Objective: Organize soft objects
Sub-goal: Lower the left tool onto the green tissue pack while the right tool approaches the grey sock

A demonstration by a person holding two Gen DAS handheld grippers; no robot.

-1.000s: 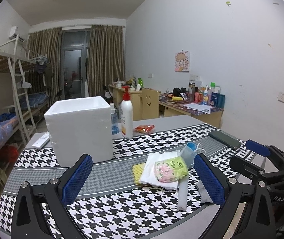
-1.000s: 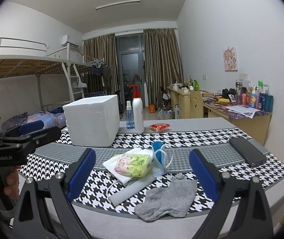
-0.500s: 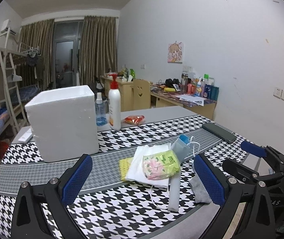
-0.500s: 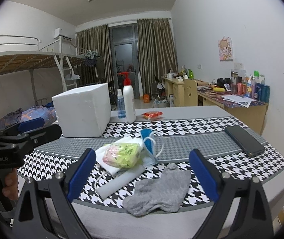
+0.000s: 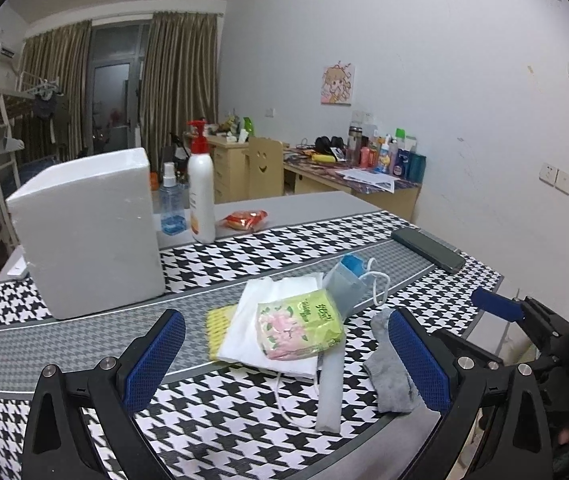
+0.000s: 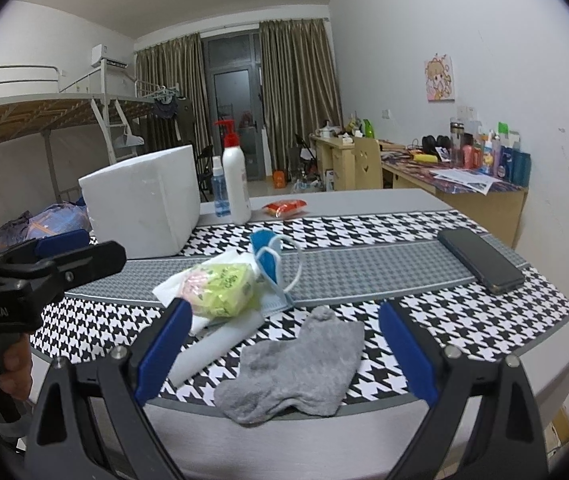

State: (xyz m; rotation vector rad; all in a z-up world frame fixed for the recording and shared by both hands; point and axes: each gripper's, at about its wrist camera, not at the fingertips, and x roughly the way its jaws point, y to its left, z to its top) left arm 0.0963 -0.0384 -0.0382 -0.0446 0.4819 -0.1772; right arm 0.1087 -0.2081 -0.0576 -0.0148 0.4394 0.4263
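A grey sock (image 6: 300, 368) (image 5: 390, 364) lies at the table's near edge. Behind it a green tissue pack (image 6: 222, 288) (image 5: 300, 326) rests on white tissue (image 5: 264, 320), beside a yellow cloth (image 5: 218, 326), a blue face mask (image 6: 270, 266) (image 5: 348, 280) and a long white strip (image 5: 330, 388). My right gripper (image 6: 284, 356) is open, its blue pads on either side of the sock, just above it. My left gripper (image 5: 286, 360) is open in front of the tissue pile. A white foam box (image 5: 88, 232) (image 6: 144, 204) stands at the left.
A black phone (image 6: 480, 260) lies at the right of the houndstooth cloth (image 6: 364, 236). A pump bottle (image 5: 201, 196), a small spray bottle (image 5: 171, 204) and a red snack packet (image 5: 244, 218) stand behind. A hand (image 6: 12, 368) holds the left gripper's handle.
Both grippers have moved forward and lower toward the table. The right one has closed in on the grey sock, the left one on the tissue pile. Both stay open.
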